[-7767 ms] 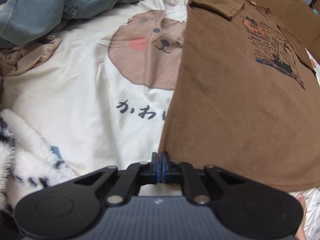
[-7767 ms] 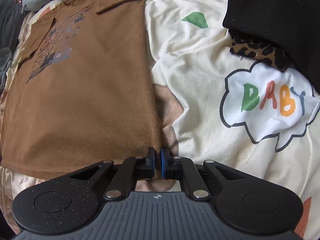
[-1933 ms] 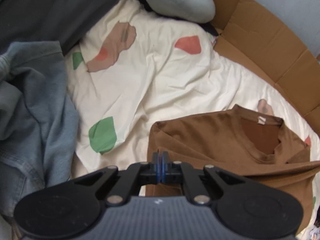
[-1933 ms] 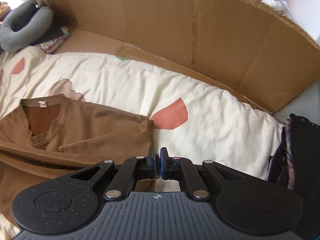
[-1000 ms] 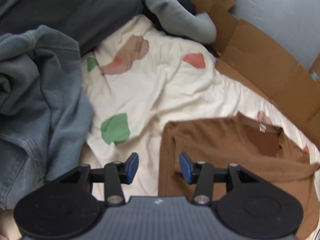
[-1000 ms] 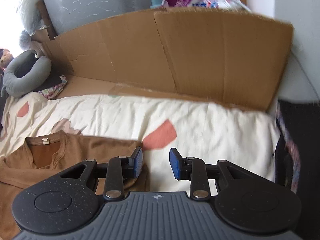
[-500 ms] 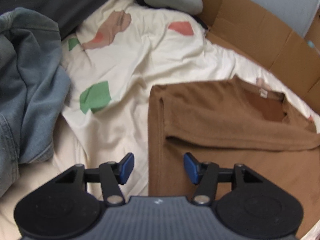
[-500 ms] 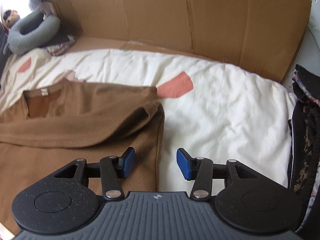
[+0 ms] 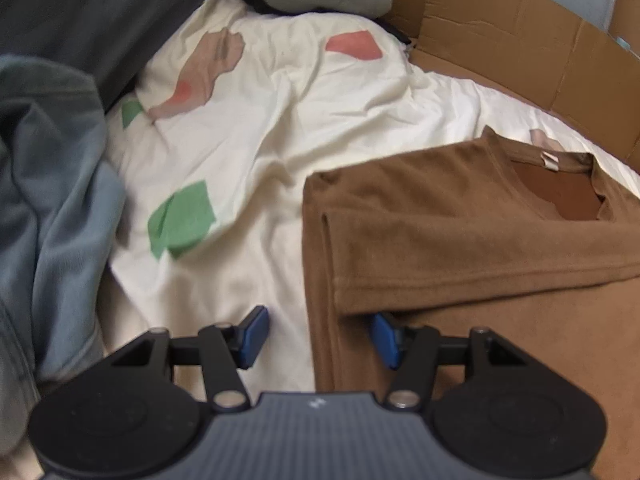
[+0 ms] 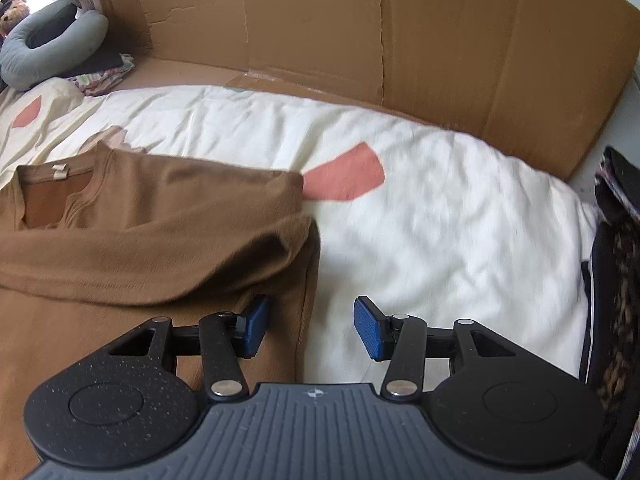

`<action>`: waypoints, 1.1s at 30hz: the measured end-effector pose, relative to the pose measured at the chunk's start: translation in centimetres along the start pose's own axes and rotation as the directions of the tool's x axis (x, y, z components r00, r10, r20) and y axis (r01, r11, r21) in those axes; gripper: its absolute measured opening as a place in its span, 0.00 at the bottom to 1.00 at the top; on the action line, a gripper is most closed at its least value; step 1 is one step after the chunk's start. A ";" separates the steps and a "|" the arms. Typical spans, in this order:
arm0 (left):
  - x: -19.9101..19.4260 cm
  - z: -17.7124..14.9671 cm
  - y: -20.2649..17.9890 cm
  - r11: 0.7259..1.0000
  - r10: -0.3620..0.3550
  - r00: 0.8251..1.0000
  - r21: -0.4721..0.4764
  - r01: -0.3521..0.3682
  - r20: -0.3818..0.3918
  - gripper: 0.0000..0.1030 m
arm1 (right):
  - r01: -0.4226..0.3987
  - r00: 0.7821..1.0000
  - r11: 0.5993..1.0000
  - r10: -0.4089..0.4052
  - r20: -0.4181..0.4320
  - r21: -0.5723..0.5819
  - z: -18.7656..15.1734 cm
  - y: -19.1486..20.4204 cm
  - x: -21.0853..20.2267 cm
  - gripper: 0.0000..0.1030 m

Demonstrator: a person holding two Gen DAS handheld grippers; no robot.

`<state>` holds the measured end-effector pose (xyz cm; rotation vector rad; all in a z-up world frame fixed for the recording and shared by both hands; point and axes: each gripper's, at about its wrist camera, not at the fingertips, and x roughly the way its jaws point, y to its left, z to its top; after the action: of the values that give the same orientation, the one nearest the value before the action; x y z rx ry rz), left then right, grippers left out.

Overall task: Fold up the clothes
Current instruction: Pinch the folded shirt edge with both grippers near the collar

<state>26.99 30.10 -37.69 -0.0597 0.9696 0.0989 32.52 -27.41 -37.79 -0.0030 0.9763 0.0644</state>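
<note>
The brown T-shirt [image 9: 460,240] lies folded on the cream bedsheet [image 9: 260,152], collar pointing towards the cardboard wall [image 10: 360,40], fold running crosswise. The left gripper [image 9: 318,334] and right gripper [image 10: 310,326] stand wide, just opened, straddling its side edges, gripping nothing

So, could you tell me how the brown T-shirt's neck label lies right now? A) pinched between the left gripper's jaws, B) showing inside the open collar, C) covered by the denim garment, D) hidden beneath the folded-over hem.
B: the brown T-shirt lies with its small pale neck label showing inside the open collar, beyond the folded-over hem.
</note>
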 end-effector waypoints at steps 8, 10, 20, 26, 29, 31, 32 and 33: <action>0.5 3.3 -0.3 1.000 0.005 0.998 0.005 -0.005 0.058 0.57 | -0.001 0.999 0.999 0.003 0.051 -0.034 2.5 0.0 1.2 0.52; 0.7 3.9 -0.4 1.000 0.006 0.998 0.007 -0.006 0.070 0.57 | -0.006 0.998 0.999 0.009 0.061 -0.044 2.9 0.1 1.4 0.52; -0.4 7.1 -0.6 1.000 -0.003 0.990 -0.018 0.005 0.144 0.55 | -0.041 0.995 0.998 0.045 0.093 -0.041 4.3 -0.2 2.1 0.52; -2.2 7.6 0.1 0.999 -0.017 0.980 -0.047 0.027 0.199 0.55 | -0.049 0.993 0.999 0.051 0.106 -0.021 4.4 -0.6 1.5 0.51; -3.0 6.9 1.0 0.997 -0.019 0.977 -0.068 0.034 0.215 0.54 | -0.051 0.993 0.998 0.053 0.109 -0.021 4.1 -0.7 1.0 0.51; -3.6 6.2 1.8 0.995 -0.017 0.974 -0.088 0.038 0.227 0.52 | -0.051 0.992 0.999 0.053 0.113 -0.017 3.8 -0.9 0.6 0.51; -3.9 5.9 2.2 0.994 -0.014 0.972 -0.099 0.038 0.234 0.52 | -0.052 0.992 0.999 0.053 0.115 -0.014 3.7 -1.0 0.3 0.51; -4.1 5.5 2.6 0.994 -0.009 0.972 -0.107 0.035 0.235 0.52 | -0.052 0.992 0.999 0.053 0.115 -0.011 3.5 -1.1 0.1 0.51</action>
<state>28.93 32.95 -31.18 -0.1572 0.7268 0.1357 35.59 -28.38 -35.96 0.0186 0.8608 0.1158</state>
